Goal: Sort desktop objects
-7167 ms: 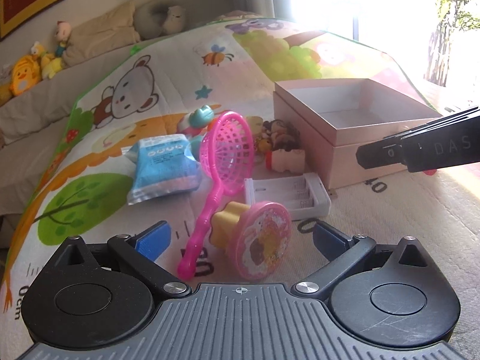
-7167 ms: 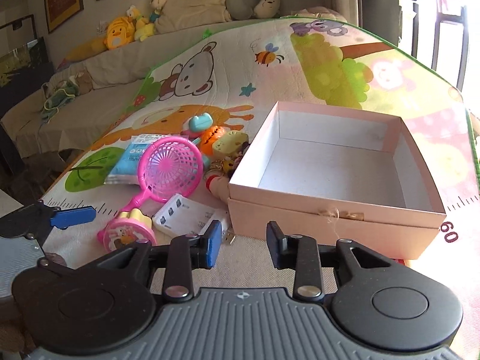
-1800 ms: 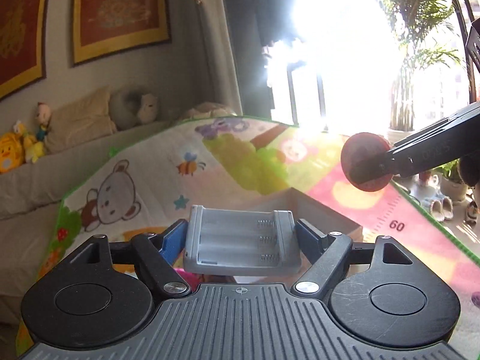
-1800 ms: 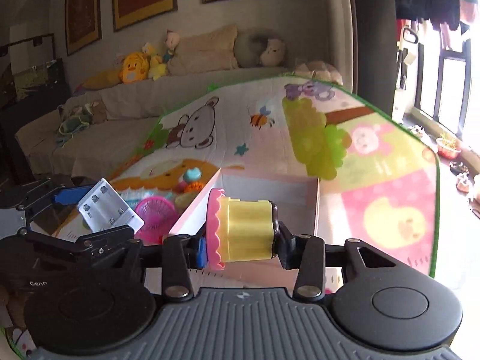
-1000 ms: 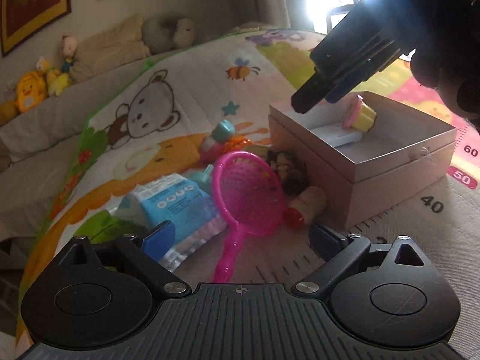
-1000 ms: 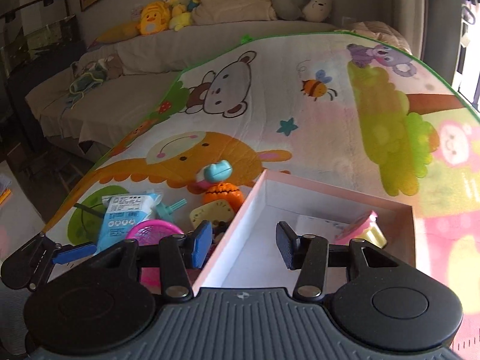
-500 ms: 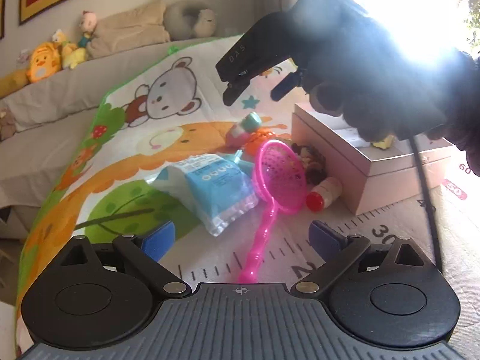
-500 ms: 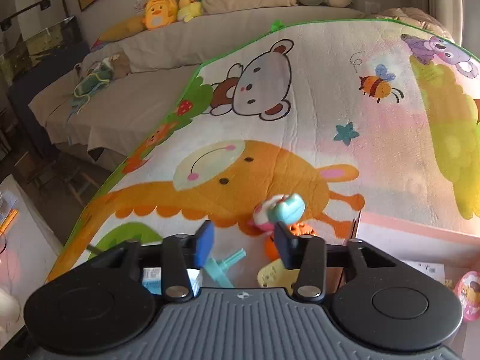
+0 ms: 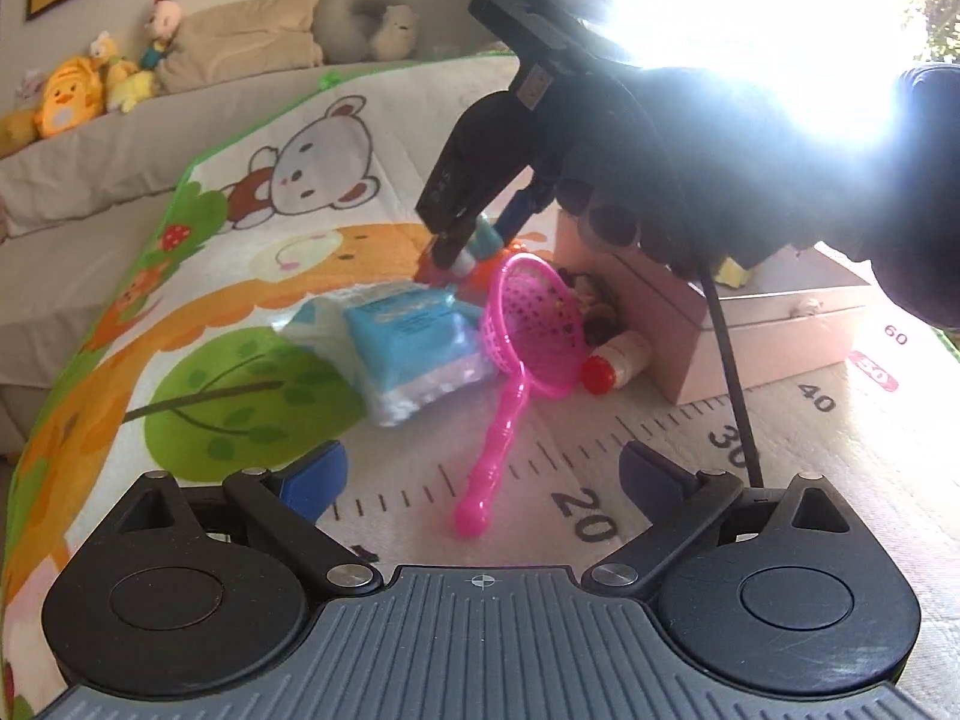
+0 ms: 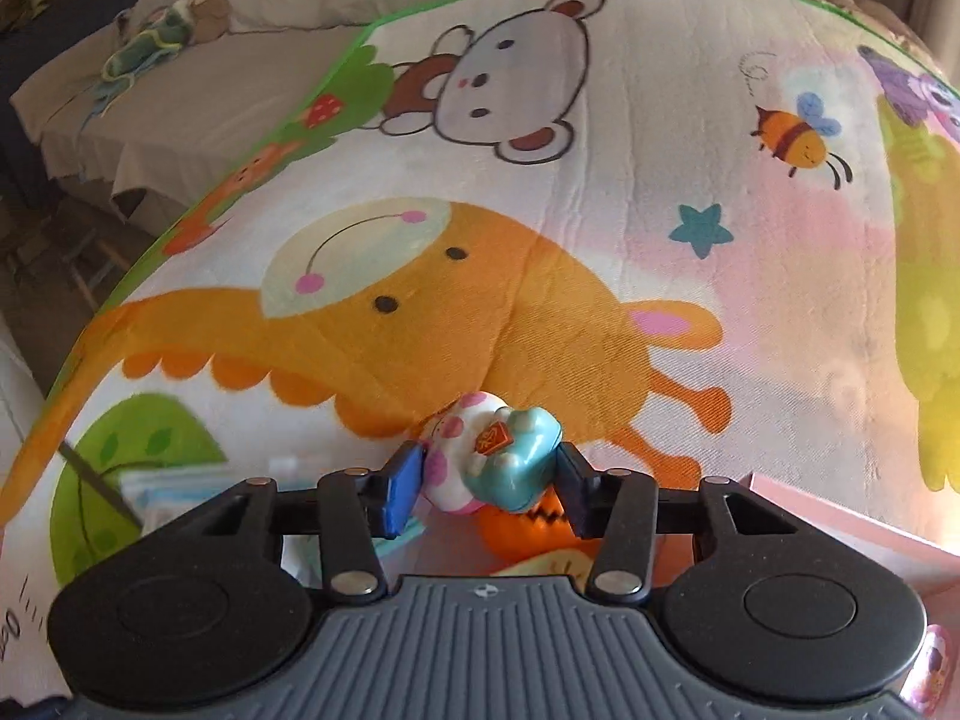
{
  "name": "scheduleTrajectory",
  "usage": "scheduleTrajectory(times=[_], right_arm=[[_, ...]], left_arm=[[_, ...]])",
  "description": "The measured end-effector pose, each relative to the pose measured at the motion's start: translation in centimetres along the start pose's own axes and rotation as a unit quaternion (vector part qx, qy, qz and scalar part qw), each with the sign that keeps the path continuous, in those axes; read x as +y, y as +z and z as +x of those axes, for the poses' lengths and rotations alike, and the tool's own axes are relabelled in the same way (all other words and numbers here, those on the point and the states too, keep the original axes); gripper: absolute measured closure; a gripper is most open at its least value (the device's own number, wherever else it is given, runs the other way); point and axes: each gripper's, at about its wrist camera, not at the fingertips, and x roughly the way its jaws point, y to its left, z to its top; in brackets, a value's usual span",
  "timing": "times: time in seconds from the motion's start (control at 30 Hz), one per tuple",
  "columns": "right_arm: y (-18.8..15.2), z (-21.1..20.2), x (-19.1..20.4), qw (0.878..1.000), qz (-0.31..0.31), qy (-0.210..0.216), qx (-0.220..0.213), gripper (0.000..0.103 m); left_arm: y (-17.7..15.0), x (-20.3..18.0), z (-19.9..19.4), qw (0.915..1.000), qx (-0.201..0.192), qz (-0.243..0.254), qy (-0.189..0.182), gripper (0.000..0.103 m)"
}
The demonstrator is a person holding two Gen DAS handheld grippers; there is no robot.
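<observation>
- The right gripper (image 10: 489, 489) is seen low in the centre of the right wrist frame, its jaws closing around a small teal-and-white toy figure (image 10: 498, 459); both pads appear to touch the toy's sides.
- An orange toy (image 10: 528, 531) is glimpsed just below that figure, partly hidden by the gripper body.
- The corner of a pink box (image 10: 840, 516) is seen at the lower right of the same frame, on the cartoon play mat (image 10: 540, 210).
- In the left wrist frame the right gripper (image 9: 474, 240) is shown in the upper centre, held by a dark gloved hand (image 9: 690, 192) against strong window glare, its tips lowered onto the pile of toys.
- The left gripper (image 9: 480, 471) is held wide at the bottom of its frame, with nothing between its fingers.
- A pink toy net (image 9: 528, 330) is laid in the centre of that frame, its handle pointing down toward the lower edge.
- A blue packet (image 9: 408, 342) is placed just left of the net, touching its rim.
- A small red-capped bottle (image 9: 615, 360) is laid on its side between the net and the pink box (image 9: 780, 336), at centre right.
</observation>
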Motion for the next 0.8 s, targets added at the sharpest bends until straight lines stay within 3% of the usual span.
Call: scheduleTrajectory(times=[0.2, 0.33, 0.43, 0.5, 0.67, 0.8], right_arm=[[-6.5, -5.6, 2.5, 0.996, -0.046, 0.076, 0.025, 0.058], [-10.0, -11.5, 1.8, 0.994, -0.029, 0.098, -0.034, 0.058], [-11.9, -16.1, -0.1, 0.992, -0.009, 0.086, -0.095, 0.058], [-13.8, -18.0, -1.2, 0.991, 0.002, 0.079, -0.111, 0.058], [-19.1, -18.1, -3.6, 0.994, 0.035, 0.059, -0.085, 0.058], [-22.6, -16.6, -5.1, 0.996, 0.055, 0.002, -0.072, 0.055]], left_arm=[[-0.8, -2.0, -1.6, 0.9977, -0.002, 0.040, -0.056, 0.002], [-1.7, -3.8, -2.0, 0.9953, 0.005, 0.064, -0.073, 0.002], [-1.9, -4.8, -1.5, 0.9959, 0.017, 0.056, -0.069, 0.001], [-1.9, -5.2, -1.1, 0.9971, 0.020, 0.050, -0.055, 0.001], [-1.4, -5.7, -0.7, 0.9980, 0.029, 0.021, -0.052, 0.001], [-1.1, -6.8, -0.8, 0.9989, 0.020, 0.035, -0.025, 0.001]])
